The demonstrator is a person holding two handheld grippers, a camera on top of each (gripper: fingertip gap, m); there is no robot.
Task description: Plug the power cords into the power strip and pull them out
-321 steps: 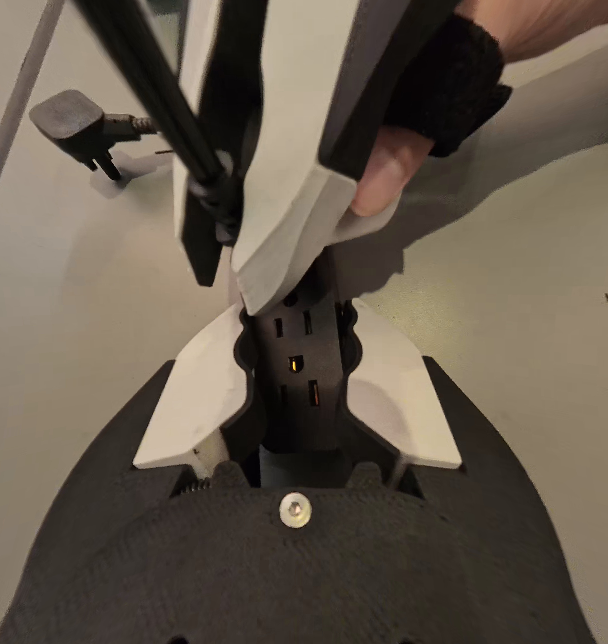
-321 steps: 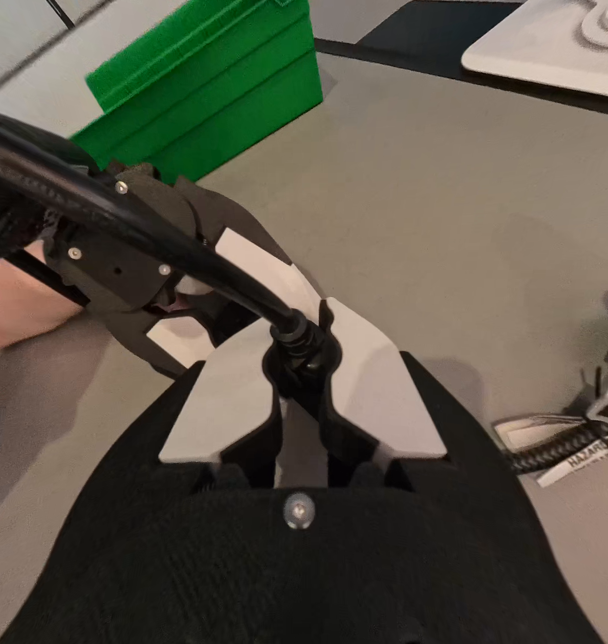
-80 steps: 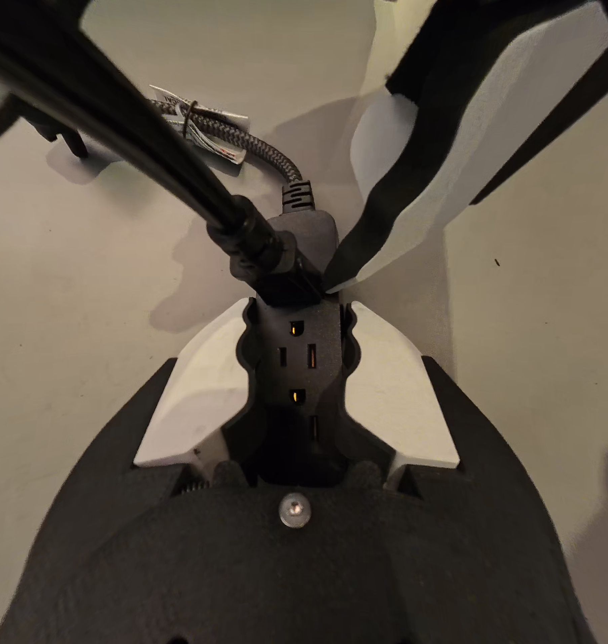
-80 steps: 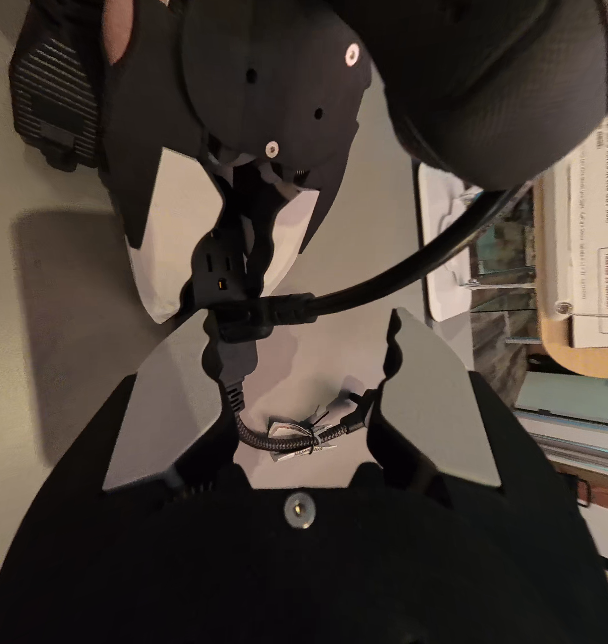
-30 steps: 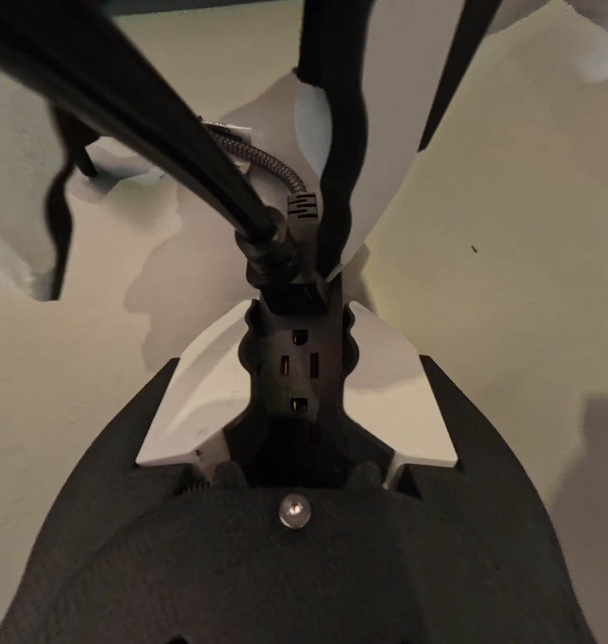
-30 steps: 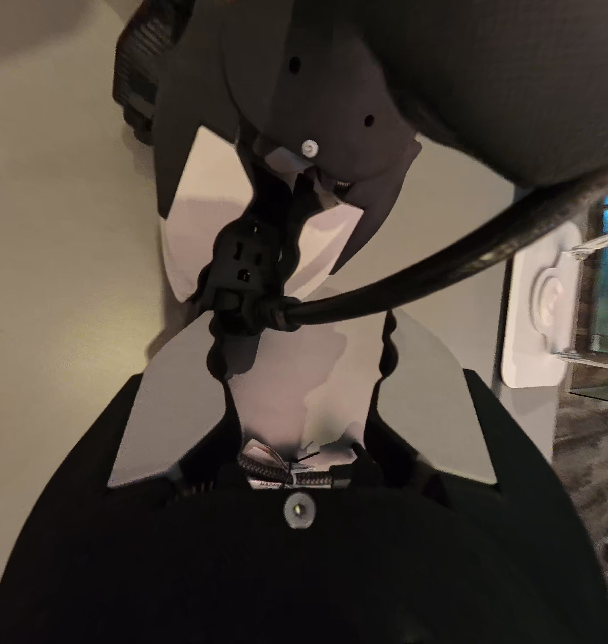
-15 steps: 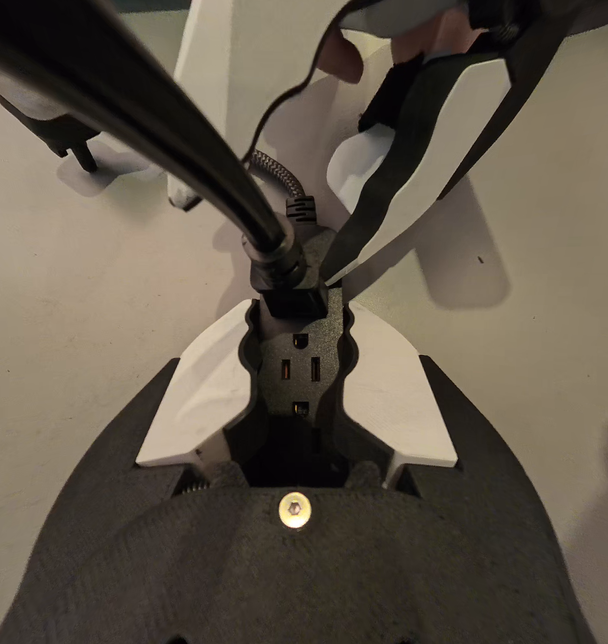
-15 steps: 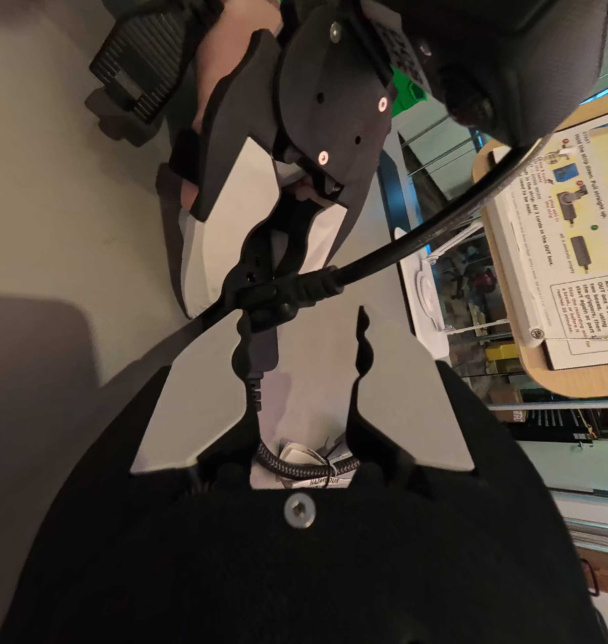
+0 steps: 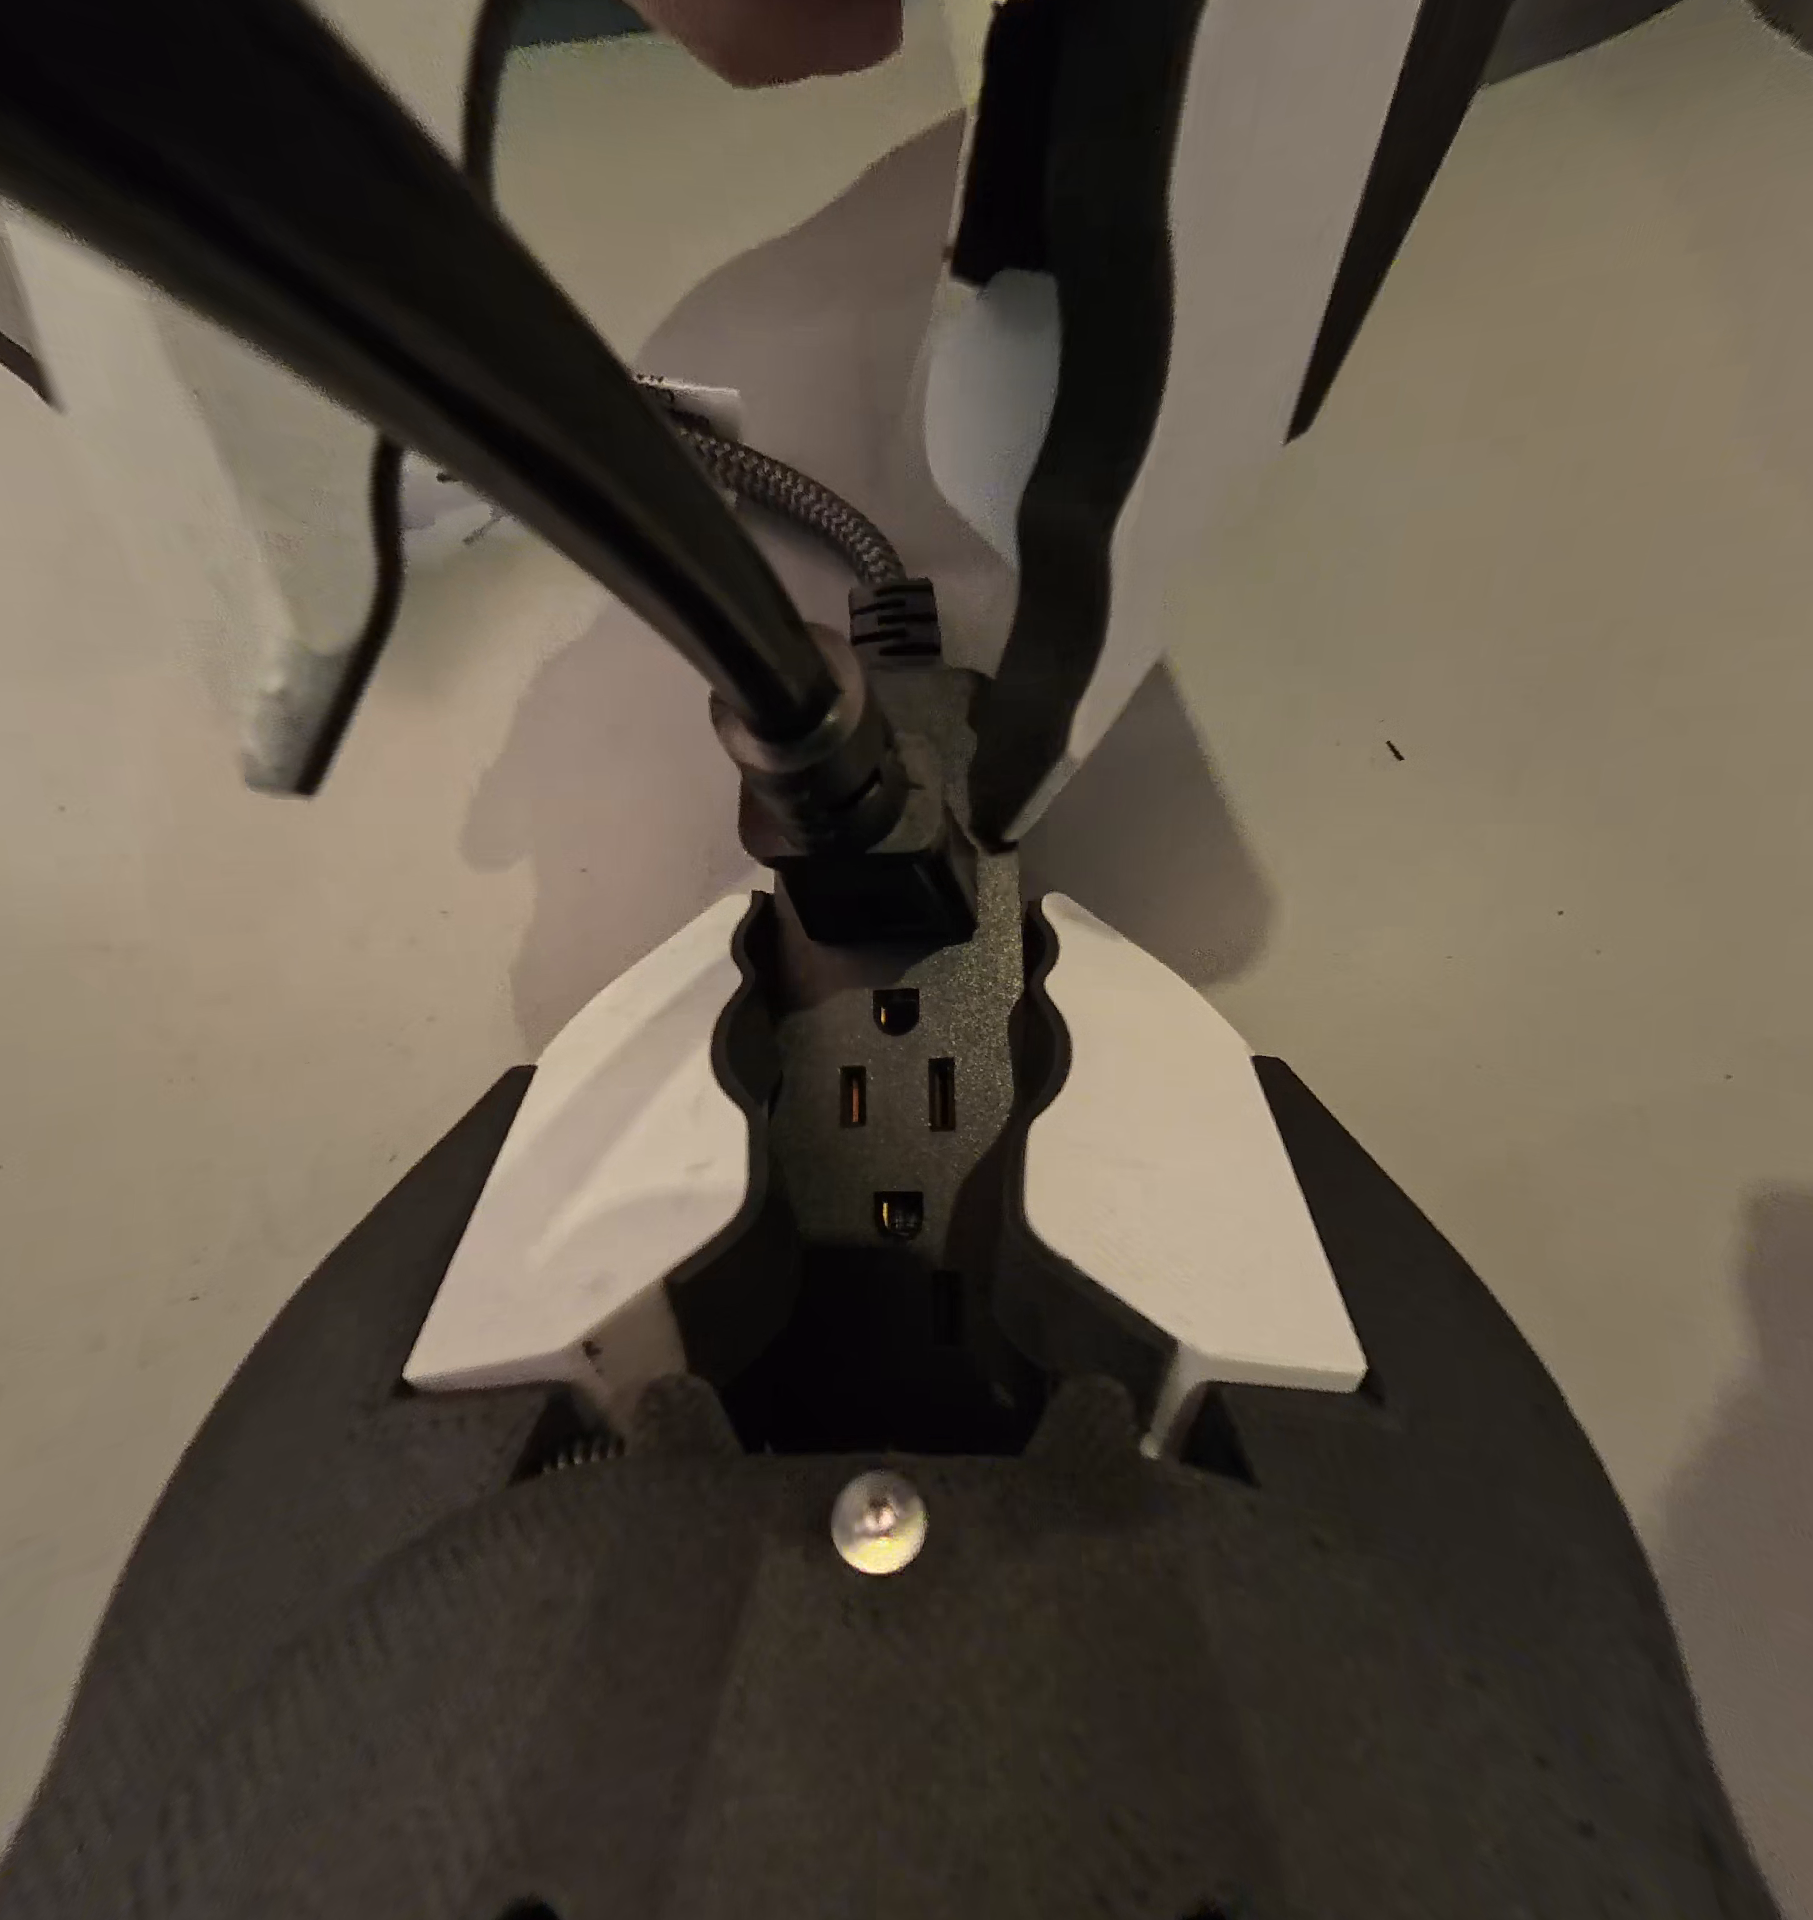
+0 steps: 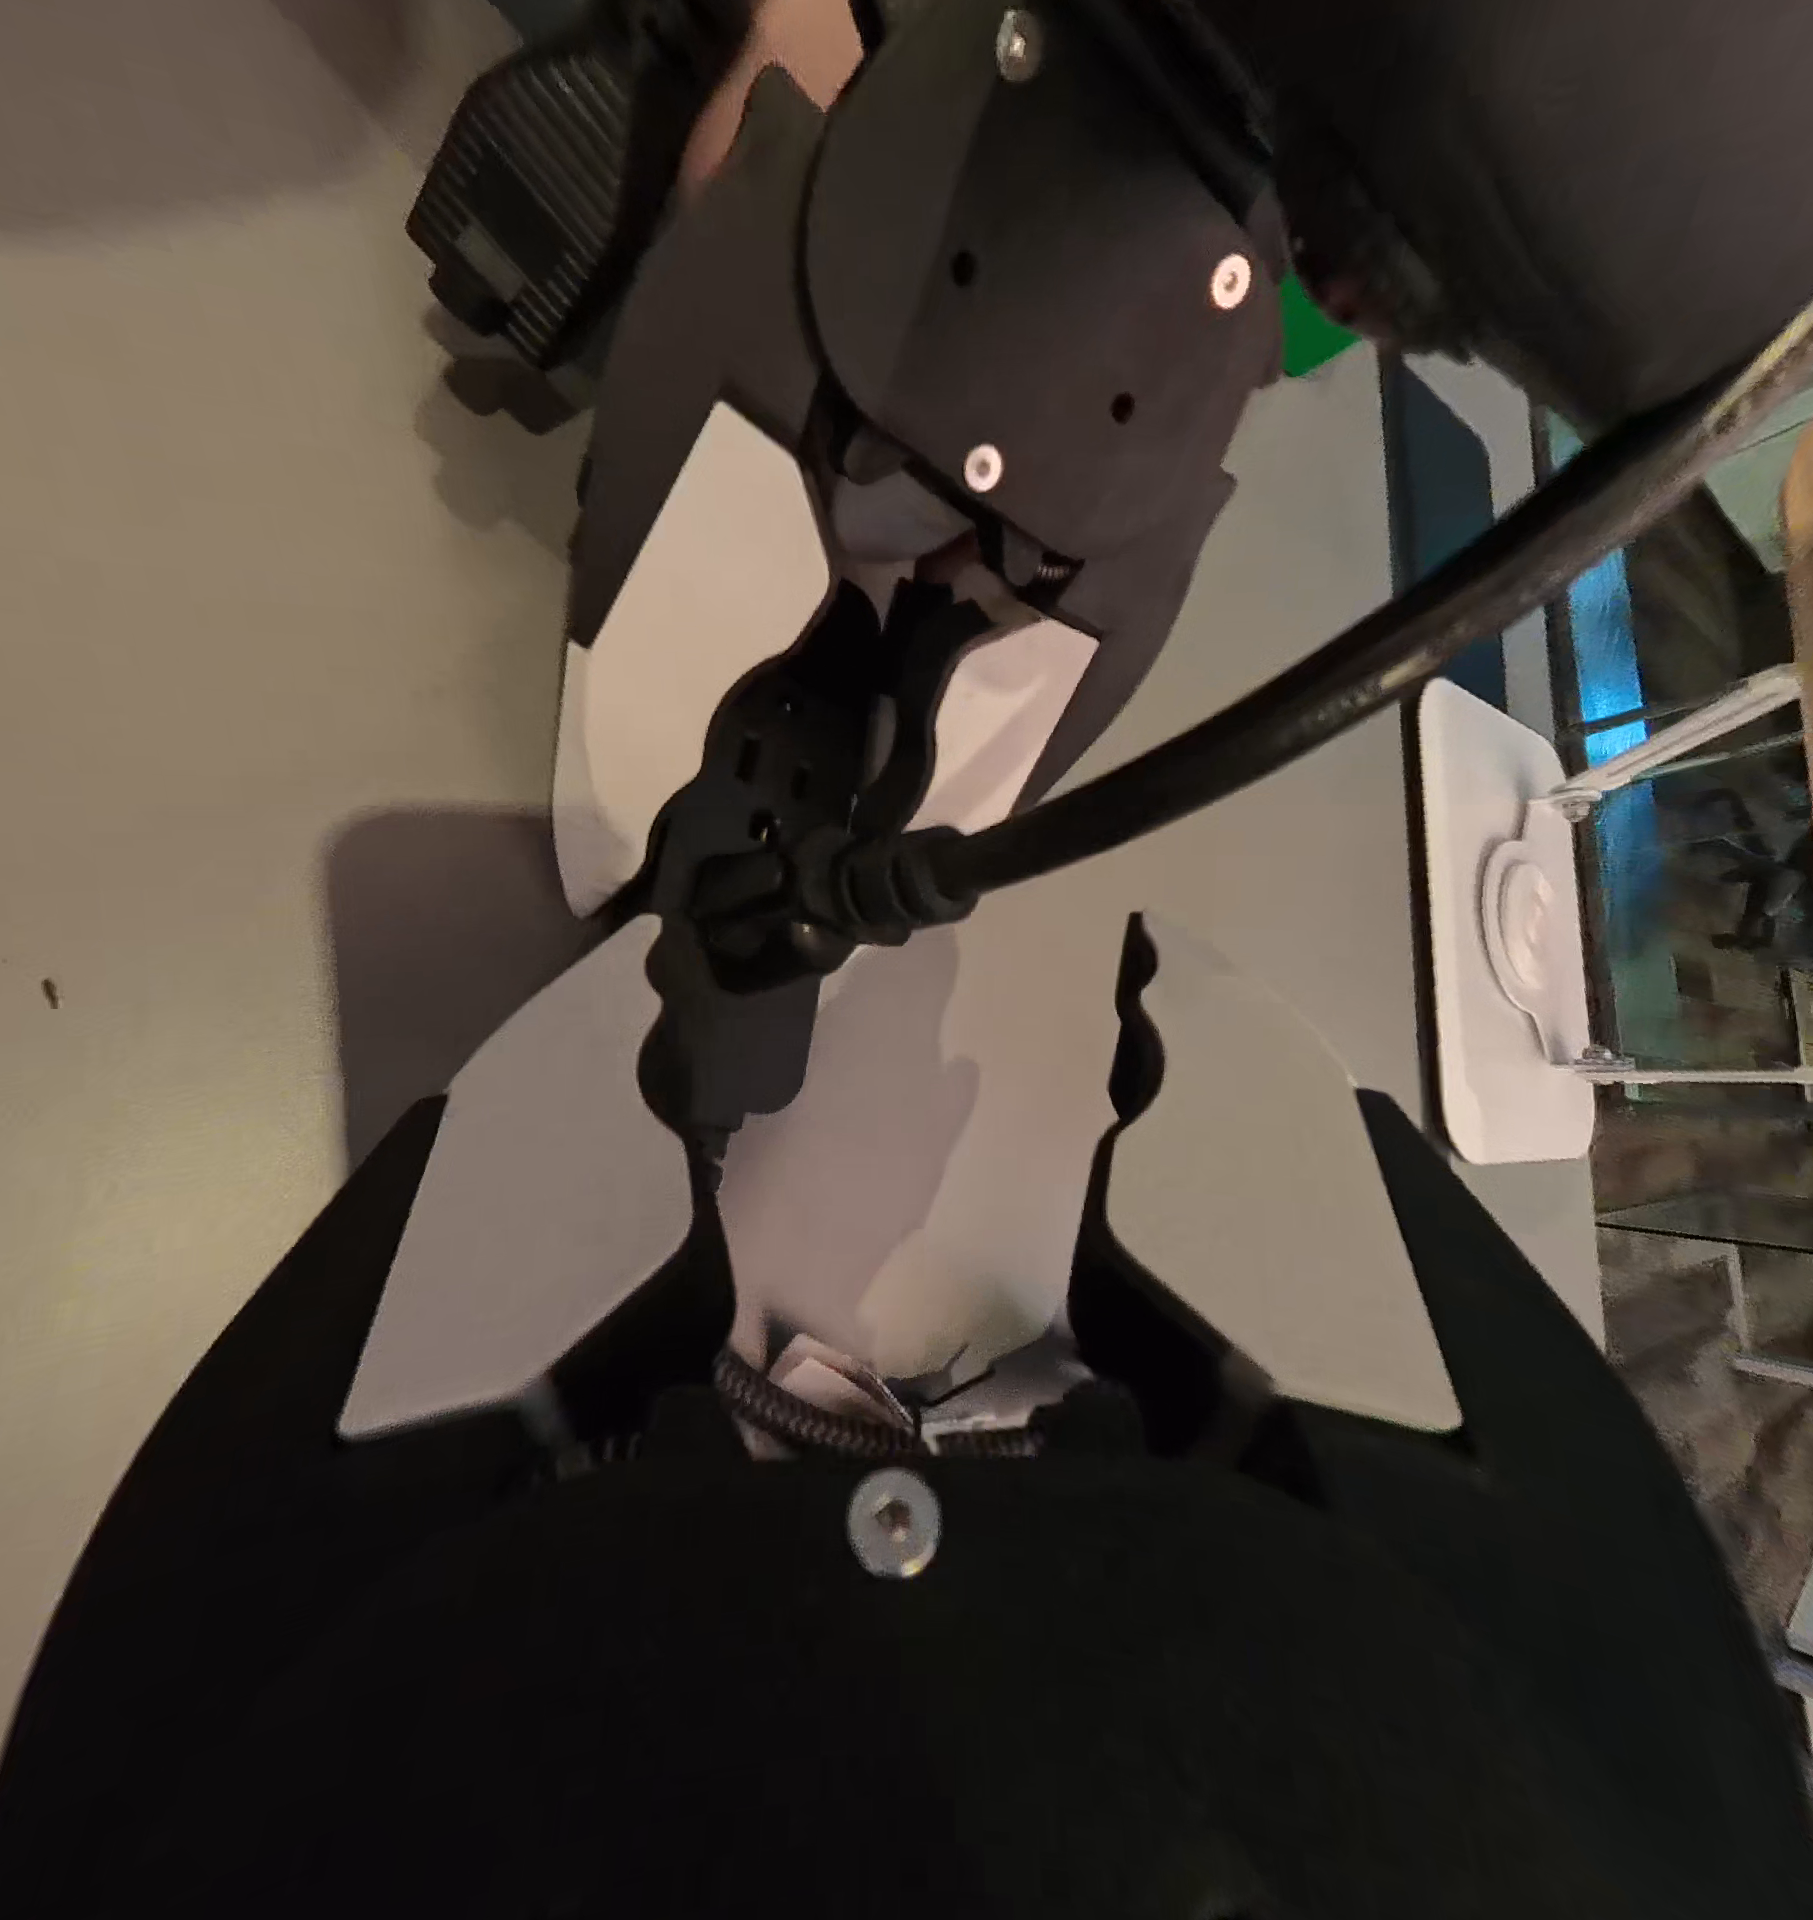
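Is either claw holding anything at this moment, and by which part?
The left claw grips the black power strip by its two long sides, near the end with free outlets. The right claw is open around the plugged-in plug, holding nothing.

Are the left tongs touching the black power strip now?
Touching. In the left wrist view, the left tongs close on both sides of the power strip, no gap visible.

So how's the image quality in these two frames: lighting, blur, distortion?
Left wrist view: dim and warm, the power strip sharp, the thick black cord close and soft, strong wide-angle bending. Right wrist view: darker, the shelves at the right edge smeared, a hard shadow on the table.
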